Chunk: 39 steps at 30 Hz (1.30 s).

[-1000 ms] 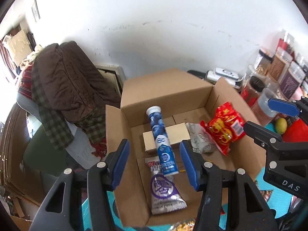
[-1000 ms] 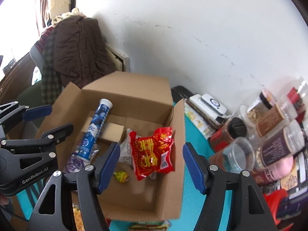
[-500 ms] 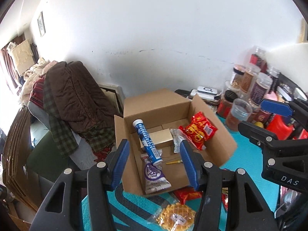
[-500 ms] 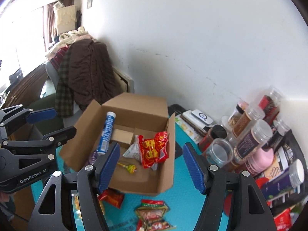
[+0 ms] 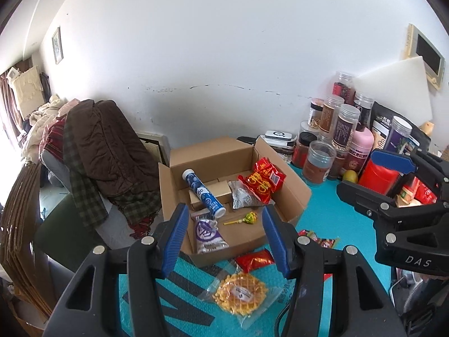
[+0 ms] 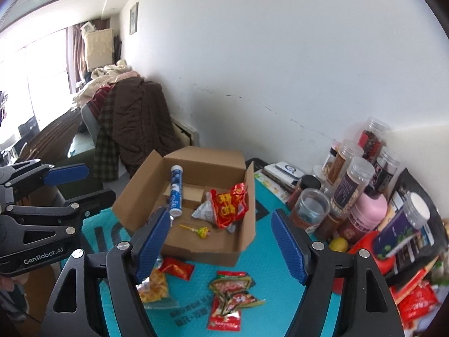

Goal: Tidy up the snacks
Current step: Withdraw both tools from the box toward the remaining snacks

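The fingers of the left gripper point(image 5: 223, 231) are standing apart with nothing between them, hanging above the near edge of an open cardboard box point(image 5: 291, 191). The fingers of the right gripper point(image 6: 221, 243) are spread wider and have just been opening further; they too are pinching nothing.

The box is sitting on a teal worktop point(image 5: 331, 205) near a white wall. Inside it, a blue tube point(image 5: 203, 193) is lying tilted across a small inner carton point(image 5: 221, 189). A red snack bag point(image 5: 262, 179) is leaning toward the box's right side, partly over a silver packet point(image 5: 242, 198). A purple packet point(image 5: 207, 233) is lying flat at the near left corner of the box, and a lollipop point(image 5: 247, 219) is lying on the floor of the box in front of the silver packet.

Outside the box, on the worktop just in front of it, a yellow waffle in clear wrap point(image 5: 238, 293), a small red packet point(image 5: 254, 261) and red-and-green packets point(image 6: 231, 295) are lying loose. To the right, clear jars point(image 5: 343, 125) are standing crowded against the wall. On the left, a brown coat point(image 5: 103, 146) is draping over a chair.
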Tool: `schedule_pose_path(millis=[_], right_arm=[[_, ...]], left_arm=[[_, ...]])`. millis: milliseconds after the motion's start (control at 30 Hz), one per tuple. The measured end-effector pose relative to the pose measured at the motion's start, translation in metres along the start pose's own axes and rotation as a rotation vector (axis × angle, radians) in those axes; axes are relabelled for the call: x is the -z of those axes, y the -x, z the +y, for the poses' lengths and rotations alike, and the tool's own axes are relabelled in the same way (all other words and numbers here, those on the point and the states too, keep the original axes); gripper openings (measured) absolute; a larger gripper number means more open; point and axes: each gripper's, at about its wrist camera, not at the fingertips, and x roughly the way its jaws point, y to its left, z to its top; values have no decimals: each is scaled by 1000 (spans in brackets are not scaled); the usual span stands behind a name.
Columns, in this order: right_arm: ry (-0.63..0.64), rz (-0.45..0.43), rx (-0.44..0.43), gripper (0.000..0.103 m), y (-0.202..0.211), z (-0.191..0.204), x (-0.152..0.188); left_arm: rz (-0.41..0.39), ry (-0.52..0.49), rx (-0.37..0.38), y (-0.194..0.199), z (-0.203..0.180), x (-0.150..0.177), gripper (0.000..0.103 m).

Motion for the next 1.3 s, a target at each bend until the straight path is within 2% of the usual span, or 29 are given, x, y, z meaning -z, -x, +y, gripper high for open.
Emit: schedule_pose_path(millis=[567,867,1300], right_arm=[[-16,14,8,77,11,20,76],[-36,48,4,77,5,24,110],[-63,117,8,77,-12,24,153]], left_arm=[[64,15,47,-1,-3,68,54],[91,11,82,-11,-7,100,54],[171,-6,131,-38,-20,147,54]])
